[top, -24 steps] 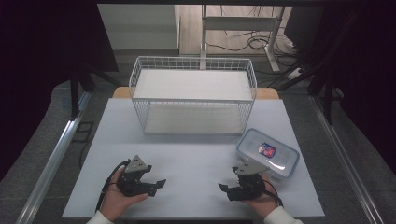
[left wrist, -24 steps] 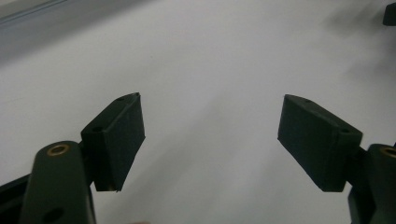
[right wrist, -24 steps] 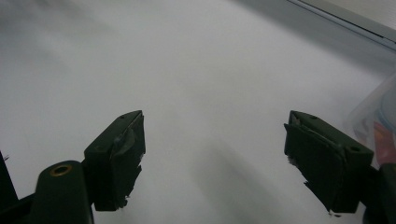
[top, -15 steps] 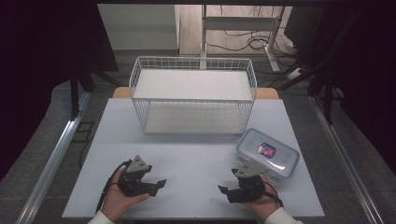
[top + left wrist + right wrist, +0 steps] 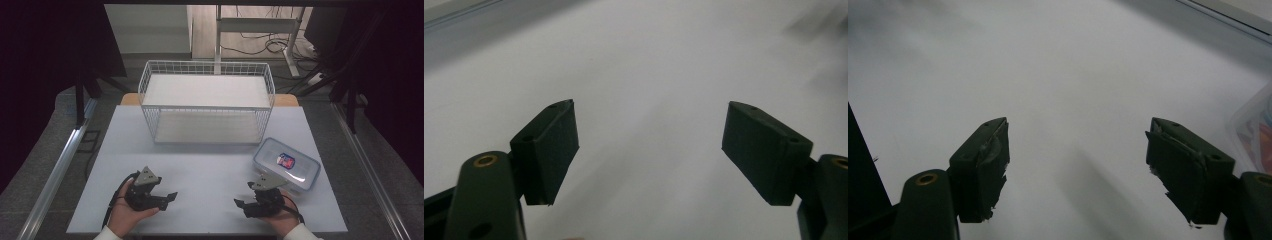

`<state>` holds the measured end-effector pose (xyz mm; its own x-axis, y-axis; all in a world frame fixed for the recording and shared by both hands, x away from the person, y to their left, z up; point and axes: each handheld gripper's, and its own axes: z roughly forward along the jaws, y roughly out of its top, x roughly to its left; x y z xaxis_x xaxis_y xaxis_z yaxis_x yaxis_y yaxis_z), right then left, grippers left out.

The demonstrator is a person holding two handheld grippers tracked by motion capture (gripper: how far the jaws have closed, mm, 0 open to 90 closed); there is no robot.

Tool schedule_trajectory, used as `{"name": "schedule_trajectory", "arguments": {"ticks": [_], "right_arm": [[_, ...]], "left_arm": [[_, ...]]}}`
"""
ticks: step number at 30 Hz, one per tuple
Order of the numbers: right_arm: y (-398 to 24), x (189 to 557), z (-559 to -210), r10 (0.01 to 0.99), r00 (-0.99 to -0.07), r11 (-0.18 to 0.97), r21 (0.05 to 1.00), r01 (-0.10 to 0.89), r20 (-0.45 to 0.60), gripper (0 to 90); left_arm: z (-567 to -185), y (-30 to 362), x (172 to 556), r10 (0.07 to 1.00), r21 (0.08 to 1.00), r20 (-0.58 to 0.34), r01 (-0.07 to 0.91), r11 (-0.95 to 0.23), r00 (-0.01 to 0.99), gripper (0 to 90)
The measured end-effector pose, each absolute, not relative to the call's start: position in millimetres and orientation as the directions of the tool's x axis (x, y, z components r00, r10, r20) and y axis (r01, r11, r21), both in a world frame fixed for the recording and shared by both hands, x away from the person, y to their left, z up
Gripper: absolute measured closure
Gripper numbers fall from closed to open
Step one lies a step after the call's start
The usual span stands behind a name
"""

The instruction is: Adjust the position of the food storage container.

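The white bench (image 5: pixel 210 170) carries everything here. At its far side stands a white wire basket (image 5: pixel 207 102), with nothing in it as far as the high view shows. Near the right edge, well in front of the basket, lies a clear lidded food container (image 5: pixel 286 164) with a red-and-blue label on its lid; the lid appears to be on.

The person's two hands rest at the near edge. The right gripper (image 5: pixel 245 204) lies just beside the container's near corner, apart from it, its jaws pointing toward the middle of the bench. In the right gripper view the jaws stand spread with bare bench between them, and a corner of the container shows at the right edge. The left gripper (image 5: pixel 167 197) sits well apart from the container, on the left of the bench, jaws likewise spread over bare surface and pinching nothing.

As I judge it, the work has not begun: the container is untouched and outside the basket. Reaching for it, gripping it, and presumably moving it all remain.
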<state>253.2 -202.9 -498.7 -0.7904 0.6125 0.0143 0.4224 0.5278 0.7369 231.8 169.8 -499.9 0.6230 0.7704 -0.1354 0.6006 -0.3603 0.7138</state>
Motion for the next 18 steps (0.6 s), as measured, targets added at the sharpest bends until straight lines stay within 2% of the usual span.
{"name": "schedule_trajectory", "arguments": {"ticks": [6,8,18], "right_arm": [[-203.3,251.5,-494.4,0.615,-0.788,0.518,0.745,0.42,0.017,26.4],[-203.0,251.8,-490.7,0.607,-0.793,0.497,0.752,0.433,0.055,27.2],[-212.3,276.3,-447.7,0.642,-0.766,0.489,0.747,0.451,0.042,34.1]], "left_arm": [[-499.0,170.3,231.5,0.771,0.721,-0.134,0.595,-0.355,0.623,22.0],[-497.8,170.7,231.4,0.772,0.724,-0.133,0.593,-0.352,0.621,21.9],[-497.7,172.9,231.0,0.769,0.727,-0.137,0.591,-0.35,0.624,21.7]]}}
